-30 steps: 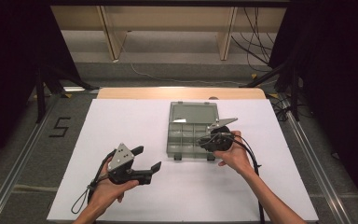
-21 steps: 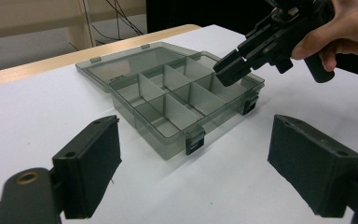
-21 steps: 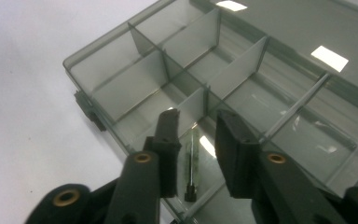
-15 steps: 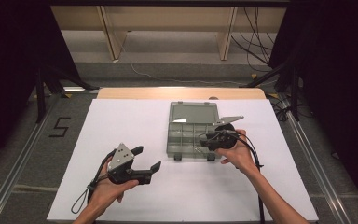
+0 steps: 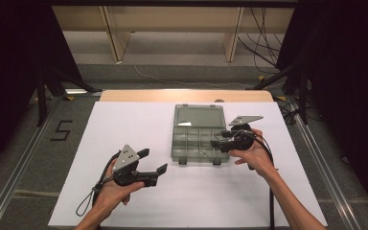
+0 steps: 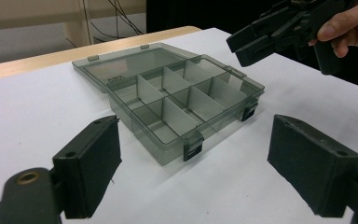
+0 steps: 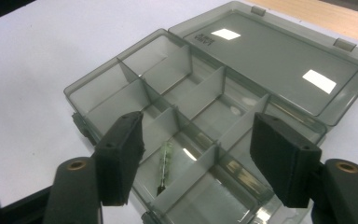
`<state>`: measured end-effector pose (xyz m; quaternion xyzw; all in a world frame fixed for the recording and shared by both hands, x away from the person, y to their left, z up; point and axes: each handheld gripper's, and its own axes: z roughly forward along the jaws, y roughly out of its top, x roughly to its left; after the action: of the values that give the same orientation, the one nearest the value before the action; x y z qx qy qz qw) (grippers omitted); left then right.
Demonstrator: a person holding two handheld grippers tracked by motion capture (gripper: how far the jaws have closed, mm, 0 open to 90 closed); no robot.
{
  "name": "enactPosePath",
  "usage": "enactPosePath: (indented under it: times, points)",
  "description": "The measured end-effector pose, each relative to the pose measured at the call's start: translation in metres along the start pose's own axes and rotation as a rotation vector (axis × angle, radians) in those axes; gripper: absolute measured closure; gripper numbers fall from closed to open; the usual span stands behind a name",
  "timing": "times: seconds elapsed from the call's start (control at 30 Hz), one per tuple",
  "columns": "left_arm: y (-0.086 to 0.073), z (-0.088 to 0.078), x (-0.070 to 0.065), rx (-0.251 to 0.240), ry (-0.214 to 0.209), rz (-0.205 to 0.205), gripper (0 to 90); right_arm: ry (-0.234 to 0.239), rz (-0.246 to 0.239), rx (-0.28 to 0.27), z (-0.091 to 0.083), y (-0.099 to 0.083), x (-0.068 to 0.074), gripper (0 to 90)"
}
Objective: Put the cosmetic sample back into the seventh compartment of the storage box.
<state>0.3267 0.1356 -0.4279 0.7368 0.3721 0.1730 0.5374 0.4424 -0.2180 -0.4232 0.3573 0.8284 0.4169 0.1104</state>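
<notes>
Overhead, the open grey organizer box [image 5: 199, 139] sits on the white counter [image 5: 139, 129], its lid lying flat toward twelve o'clock; the right gripper [image 5: 220, 143] hovers at its three o'clock edge, jaws just opened wide with nothing pinched, while the left gripper [image 5: 151, 162] waits at eight o'clock, jaws wide and empty. Next, the left gripper view shows the box's empty dividers. Lastly, the right gripper view shows a small screw [image 7: 164, 165] lying in a near compartment, below the parted jaws.
</notes>
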Motion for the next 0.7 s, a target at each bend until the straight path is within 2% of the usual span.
enactPosePath:
  times: [0.07, 0.1, 0.17, 0.2, 0.3, 0.33, 0.37, 0.47, 0.67, 0.7]
  points:
    - [0.000, 0.002, 0.001, 0.007, 0.002, -0.002, 16.3, -0.005, 0.013, -0.012, -0.002, 0.000, -0.001, 34.3]
    - [0.000, 0.003, 0.002, 0.003, -0.001, -0.003, 16.3, 0.009, 0.011, -0.014, -0.003, 0.000, -0.003, 34.0]
    - [0.000, 0.005, 0.002, 0.006, 0.003, -0.003, 16.3, -0.007, 0.018, -0.015, -0.005, 0.000, -0.004, 33.8]
    - [0.000, 0.006, 0.002, 0.009, 0.007, -0.016, 16.3, 0.001, 0.015, -0.019, -0.005, -0.001, -0.005, 33.5]
    - [0.000, 0.008, 0.004, 0.008, 0.007, -0.020, 16.3, 0.005, 0.021, -0.024, -0.007, -0.001, -0.006, 33.0]
    - [0.001, 0.008, 0.005, 0.012, 0.013, -0.017, 16.3, -0.007, 0.017, -0.028, -0.008, -0.001, -0.007, 32.8]
    - [0.000, 0.009, 0.005, 0.013, 0.017, -0.028, 16.4, -0.001, 0.028, -0.025, -0.009, -0.001, -0.008, 32.8]
    - [0.001, 0.012, 0.007, 0.022, -0.002, -0.036, 16.4, -0.010, 0.029, -0.033, -0.010, -0.002, -0.012, 30.2]
    - [-0.001, 0.021, 0.008, 0.055, -0.003, -0.033, 16.3, 0.001, 0.038, -0.024, -0.013, -0.004, -0.017, 27.4]
    - [0.000, 0.023, 0.009, 0.055, -0.006, -0.031, 16.3, -0.011, 0.032, -0.026, -0.014, -0.005, -0.019, 27.0]
